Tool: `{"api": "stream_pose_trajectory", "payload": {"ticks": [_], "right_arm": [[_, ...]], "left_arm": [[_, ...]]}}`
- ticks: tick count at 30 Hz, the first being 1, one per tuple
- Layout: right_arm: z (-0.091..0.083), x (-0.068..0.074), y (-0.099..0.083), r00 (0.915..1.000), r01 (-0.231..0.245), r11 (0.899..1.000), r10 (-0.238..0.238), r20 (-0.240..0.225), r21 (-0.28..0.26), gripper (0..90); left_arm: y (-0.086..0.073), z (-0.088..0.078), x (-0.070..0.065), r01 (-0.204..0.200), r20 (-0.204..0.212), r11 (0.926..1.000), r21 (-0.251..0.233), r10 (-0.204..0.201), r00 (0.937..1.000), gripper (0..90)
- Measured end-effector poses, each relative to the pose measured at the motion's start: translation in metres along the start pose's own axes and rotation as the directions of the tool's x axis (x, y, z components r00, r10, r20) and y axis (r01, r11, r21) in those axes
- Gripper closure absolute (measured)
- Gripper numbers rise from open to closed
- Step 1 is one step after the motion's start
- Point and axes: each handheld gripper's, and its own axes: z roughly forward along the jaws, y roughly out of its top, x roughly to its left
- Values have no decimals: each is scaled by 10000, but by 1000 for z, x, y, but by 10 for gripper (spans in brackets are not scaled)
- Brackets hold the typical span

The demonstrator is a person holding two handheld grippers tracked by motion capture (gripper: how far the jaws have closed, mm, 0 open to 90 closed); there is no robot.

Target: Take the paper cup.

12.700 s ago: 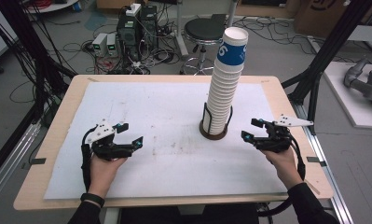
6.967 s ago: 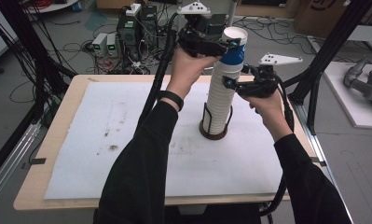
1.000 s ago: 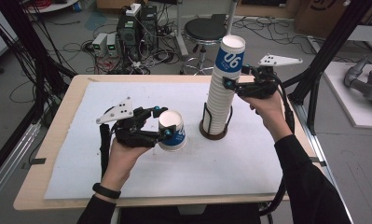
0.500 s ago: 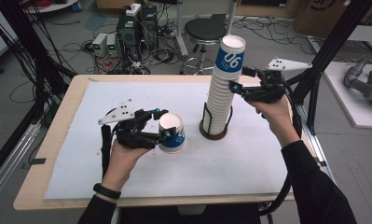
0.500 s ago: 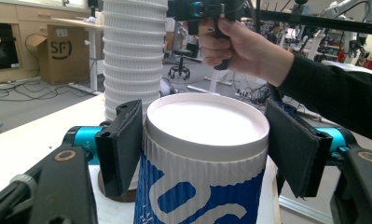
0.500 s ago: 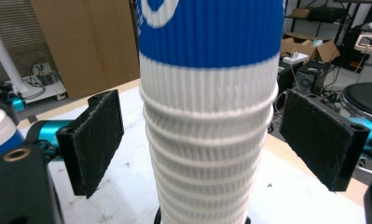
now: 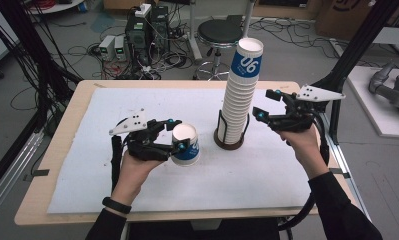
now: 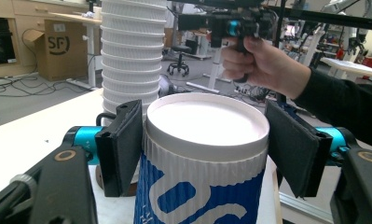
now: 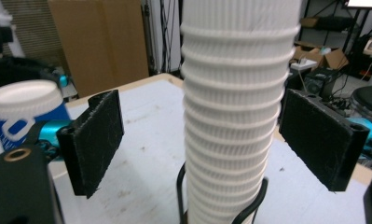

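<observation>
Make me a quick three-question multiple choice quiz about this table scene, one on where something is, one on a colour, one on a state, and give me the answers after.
1. Where does the stack of cups stand?
A. in a black wire holder on the table
B. on the floor by the stool
C. on a cardboard box

2. What colour is the print on the single cup?
A. red
B. blue
C. green

3. How does the right gripper stand?
A. shut on the stack
B. shut on the single cup
C. open, pads apart from the stack

Answers:
1 A, the high view shows the holder's ring around the stack's foot.
2 B, the blue band shows in the high view.
3 C, the right gripper view shows gaps between both pads and the stack; the left gripper holds the single cup.
</observation>
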Motion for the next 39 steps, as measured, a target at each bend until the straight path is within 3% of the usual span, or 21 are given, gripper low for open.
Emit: {"api": "stream_pose_trajectory", "payload": {"ticks": [7,25,34,39], "right_arm": [[-4,16,-20,9991,281,9996,-279,-309,48,141],[-1,39,-69,9956,204,9987,-159,-924,476,145],[6,37,-83,9967,-11,9961,82,-803,884,145],[8,36,-85,9967,-24,9964,93,-810,847,145]], "left_arm": [[-1,0,-1,-52,88,10000,1,52,9999,304],[-21,1,-2,-227,120,9997,99,225,9997,304],[-27,0,1,-44,190,10000,2,44,9998,304],[-28,1,1,-43,213,10000,24,42,9998,304]]}}
